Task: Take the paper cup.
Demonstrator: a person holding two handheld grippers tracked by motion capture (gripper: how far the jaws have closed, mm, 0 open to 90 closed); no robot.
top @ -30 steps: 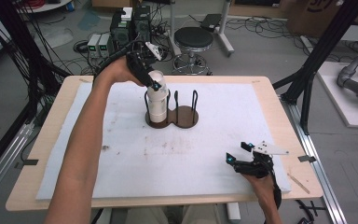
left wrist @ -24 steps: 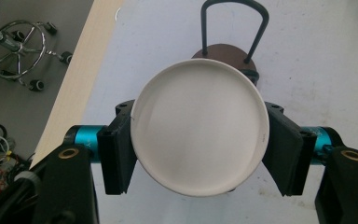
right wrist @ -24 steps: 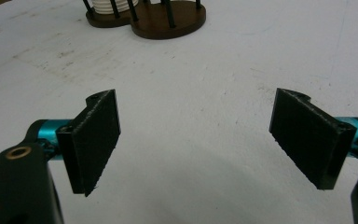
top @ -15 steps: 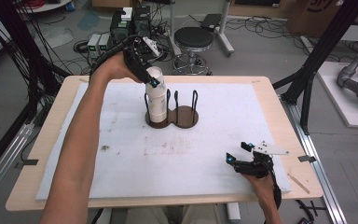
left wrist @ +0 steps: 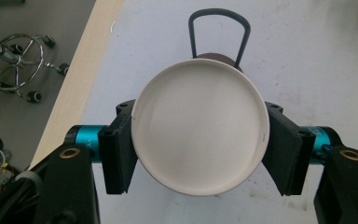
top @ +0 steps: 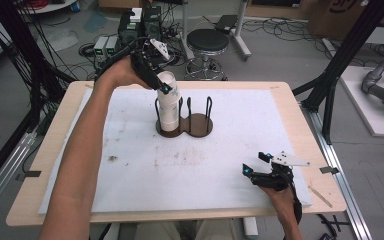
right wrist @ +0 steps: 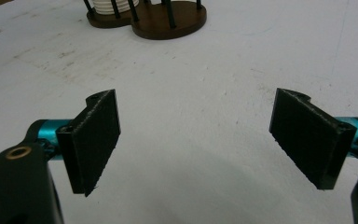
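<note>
A white paper cup [top: 168,97] stands tall in the left ring of a brown wooden holder [top: 196,128] with black wire loops. My left gripper [top: 163,83] reaches from the far left and is shut on the cup's rim. In the left gripper view the cup [left wrist: 198,126] is seen from above, both black pads pressed on its sides by my left gripper [left wrist: 198,156], with one wire loop [left wrist: 219,14] behind it. My right gripper [top: 256,163] rests low at the table's near right, open and empty. In its own view the right gripper [right wrist: 196,140] faces the holder [right wrist: 168,18].
A white mat [top: 205,170] covers the wooden table [top: 300,125]. The holder's right ring [top: 200,122] holds nothing. A black stool [top: 207,42], cables and equipment stand on the floor beyond the far edge.
The left hand shifted slightly and the gripped cup now stands a little higher over the holder. The right gripper has not moved.
</note>
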